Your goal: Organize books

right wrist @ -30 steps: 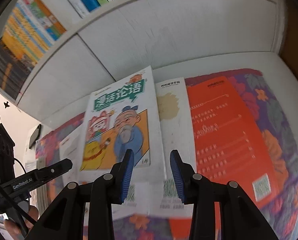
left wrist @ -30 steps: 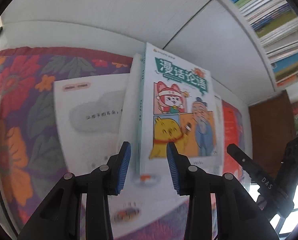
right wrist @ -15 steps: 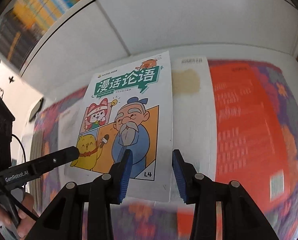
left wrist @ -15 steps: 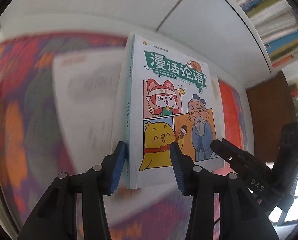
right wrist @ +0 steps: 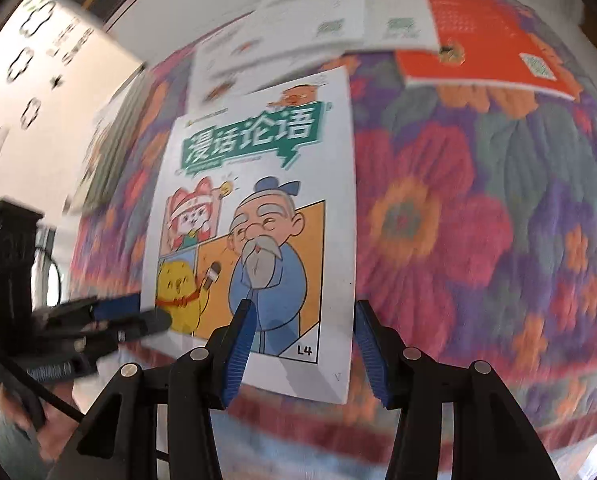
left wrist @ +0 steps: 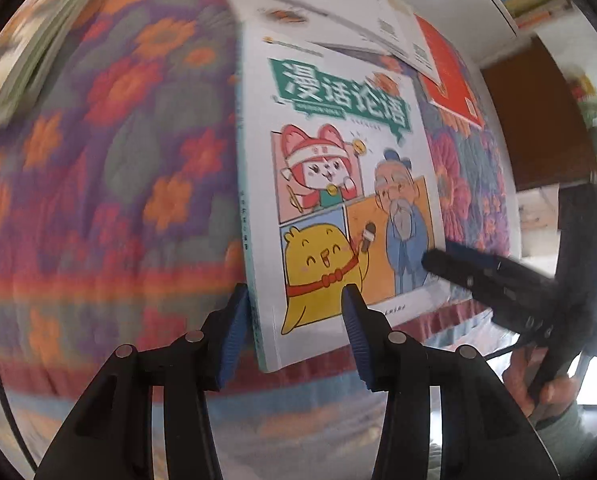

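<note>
Bright, even daylight. Both fisheye views bend and darken at the rims. Motion blur smears the purple floral quilted cloth (left wrist: 110, 168) from nine to twelve o'clock; the white cartoon-cover book (right wrist: 258, 216) stays fairly sharp.

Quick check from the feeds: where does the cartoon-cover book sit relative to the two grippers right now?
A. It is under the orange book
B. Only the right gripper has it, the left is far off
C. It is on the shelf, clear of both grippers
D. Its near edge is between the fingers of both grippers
D: the cartoon-cover book has its near edge between the fingers of the left gripper and the right gripper, over the flowered cloth.
</note>
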`<state>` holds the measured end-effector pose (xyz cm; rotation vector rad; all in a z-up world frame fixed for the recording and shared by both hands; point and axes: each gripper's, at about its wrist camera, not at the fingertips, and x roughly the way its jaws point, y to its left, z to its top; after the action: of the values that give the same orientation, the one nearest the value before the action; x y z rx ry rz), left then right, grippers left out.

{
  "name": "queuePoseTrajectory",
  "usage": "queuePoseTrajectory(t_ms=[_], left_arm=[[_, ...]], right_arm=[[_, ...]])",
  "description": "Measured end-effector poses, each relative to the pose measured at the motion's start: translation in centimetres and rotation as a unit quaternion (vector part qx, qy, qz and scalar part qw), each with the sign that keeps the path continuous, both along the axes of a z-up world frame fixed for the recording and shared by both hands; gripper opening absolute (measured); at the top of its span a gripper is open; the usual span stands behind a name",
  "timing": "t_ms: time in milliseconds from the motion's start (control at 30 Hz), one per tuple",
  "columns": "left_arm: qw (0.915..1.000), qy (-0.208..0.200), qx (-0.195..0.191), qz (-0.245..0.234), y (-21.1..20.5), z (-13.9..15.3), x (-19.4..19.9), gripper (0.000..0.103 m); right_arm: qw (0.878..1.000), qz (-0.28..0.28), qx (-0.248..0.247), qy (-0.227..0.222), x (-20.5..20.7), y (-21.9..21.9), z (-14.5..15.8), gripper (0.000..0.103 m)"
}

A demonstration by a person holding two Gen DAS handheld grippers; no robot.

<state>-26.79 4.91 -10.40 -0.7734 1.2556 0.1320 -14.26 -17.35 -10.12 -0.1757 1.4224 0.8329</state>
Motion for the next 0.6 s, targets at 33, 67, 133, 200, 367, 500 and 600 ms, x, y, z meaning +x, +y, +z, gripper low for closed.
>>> queuePoseTrajectory(t_ms=[33,67,133,200,367,500,600], left_arm=[[0.9999,-0.004,-0.004,0.012,0.2,-0.1,-0.3,0.041],[0.9997,-0.006,-0.007,0.022,0.4,-0.1,-0.5,0.041],[0.9996,-0.008,-0.004,0.025,0.3,-0.1,-0.5,0.041],[0.9996,-0.008,-0.004,0.028,0.0,-0.4,-0.4,0.041],[0.9982,-0.012,-0.019,0.055,0.2,-0.7,-1.3,0.042],[0.9991,0.002,-0.003,0.043,-0.2,-0.5,-0.7,0.042],[0.9992,0.007,0.024,0.031,-1.0,-0.4,-0.2,0.043]], right_arm=[[1.0,-0.001,0.002,0.003,-0.2,-0.5,0.0,0.049],[1.0,-0.008,0.002,0.006,-0.3,-0.8,-0.1,0.049],[1.0,-0.025,0.003,0.012,-0.2,-0.8,-0.4,0.049],[0.999,-0.036,-0.012,0.005,-0.1,-0.7,-0.5,0.049],[0.997,-0.019,-0.069,-0.027,-1.0,1.1,-0.4,0.051],[0.996,-0.018,-0.08,-0.028,-1.4,1.9,-0.5,0.057],[0.996,-0.019,-0.08,-0.024,-1.2,1.8,-0.6,0.057]])
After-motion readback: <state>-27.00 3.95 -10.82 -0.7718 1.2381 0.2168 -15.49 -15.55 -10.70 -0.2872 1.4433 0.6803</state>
